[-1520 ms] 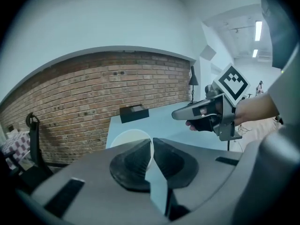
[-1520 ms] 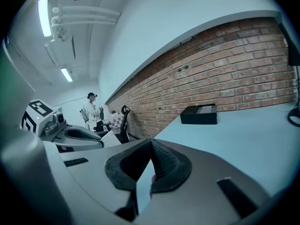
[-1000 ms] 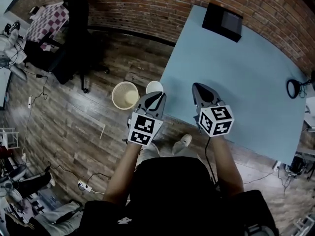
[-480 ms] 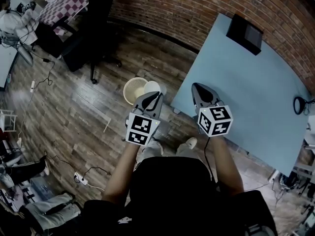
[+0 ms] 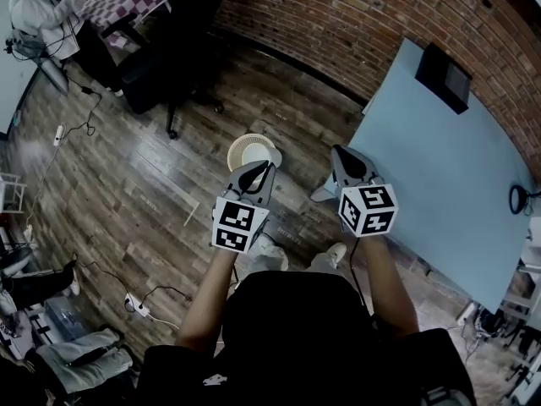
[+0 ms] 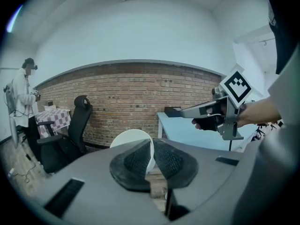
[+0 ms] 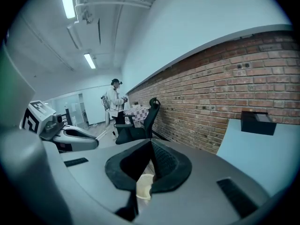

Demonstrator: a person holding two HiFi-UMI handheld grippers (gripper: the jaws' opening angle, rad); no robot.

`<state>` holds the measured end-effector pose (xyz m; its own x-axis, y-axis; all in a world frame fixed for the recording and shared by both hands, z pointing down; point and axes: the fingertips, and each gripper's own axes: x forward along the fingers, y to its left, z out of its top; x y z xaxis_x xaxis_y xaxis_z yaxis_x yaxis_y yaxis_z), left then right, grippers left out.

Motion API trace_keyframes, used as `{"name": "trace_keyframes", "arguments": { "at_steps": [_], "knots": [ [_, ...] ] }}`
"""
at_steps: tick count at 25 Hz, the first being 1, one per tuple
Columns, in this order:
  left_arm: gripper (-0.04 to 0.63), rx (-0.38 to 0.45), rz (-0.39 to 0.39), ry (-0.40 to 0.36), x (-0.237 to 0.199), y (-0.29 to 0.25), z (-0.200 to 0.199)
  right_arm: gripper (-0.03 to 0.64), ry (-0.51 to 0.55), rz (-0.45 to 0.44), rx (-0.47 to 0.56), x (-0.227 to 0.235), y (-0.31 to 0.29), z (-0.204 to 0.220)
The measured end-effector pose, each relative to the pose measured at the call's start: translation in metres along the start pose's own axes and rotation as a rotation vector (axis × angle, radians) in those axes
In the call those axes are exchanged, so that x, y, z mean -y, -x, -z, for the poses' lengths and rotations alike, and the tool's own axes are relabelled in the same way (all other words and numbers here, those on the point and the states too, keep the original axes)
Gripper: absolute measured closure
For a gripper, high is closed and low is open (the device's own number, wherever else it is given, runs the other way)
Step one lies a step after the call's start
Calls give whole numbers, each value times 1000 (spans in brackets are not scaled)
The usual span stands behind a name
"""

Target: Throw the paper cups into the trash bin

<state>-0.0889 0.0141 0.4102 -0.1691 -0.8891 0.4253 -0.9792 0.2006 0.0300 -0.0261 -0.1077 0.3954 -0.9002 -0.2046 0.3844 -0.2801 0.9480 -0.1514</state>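
A white paper cup (image 5: pixel 259 154) hangs by its rim from my left gripper (image 5: pixel 261 167), which is shut on it. In the head view the cup sits right over the mouth of the cream mesh trash bin (image 5: pixel 234 152) on the wooden floor. The left gripper view shows the cup (image 6: pixel 129 138) with its wall pinched between the two black pads (image 6: pixel 168 161). My right gripper (image 5: pixel 338 154) is level with the left one, beside the table corner, shut with nothing in it. Its own view shows the bin (image 7: pixel 144 185) below the closed jaws and the left gripper (image 7: pixel 93 142) at the left.
The light blue table (image 5: pixel 439 167) lies to the right with a black box (image 5: pixel 443 77) on it. A black office chair (image 5: pixel 182 49) stands at the brick wall beyond the bin. A person (image 5: pixel 34 11) stands far left. Cables (image 5: pixel 127 299) trail on the floor.
Both grippers have travelled left, away from the table. The cup, earlier beside the bin at the table corner, now hangs over the bin's mouth. The grip has not changed.
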Motion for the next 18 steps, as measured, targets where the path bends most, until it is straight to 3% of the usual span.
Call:
{"name": "trace_keyframes", "arguments": {
  "at_steps": [18],
  "knots": [
    [569, 17, -85, 71, -117, 75, 37, 612, 25, -9, -27, -98, -75, -7]
  ]
}}
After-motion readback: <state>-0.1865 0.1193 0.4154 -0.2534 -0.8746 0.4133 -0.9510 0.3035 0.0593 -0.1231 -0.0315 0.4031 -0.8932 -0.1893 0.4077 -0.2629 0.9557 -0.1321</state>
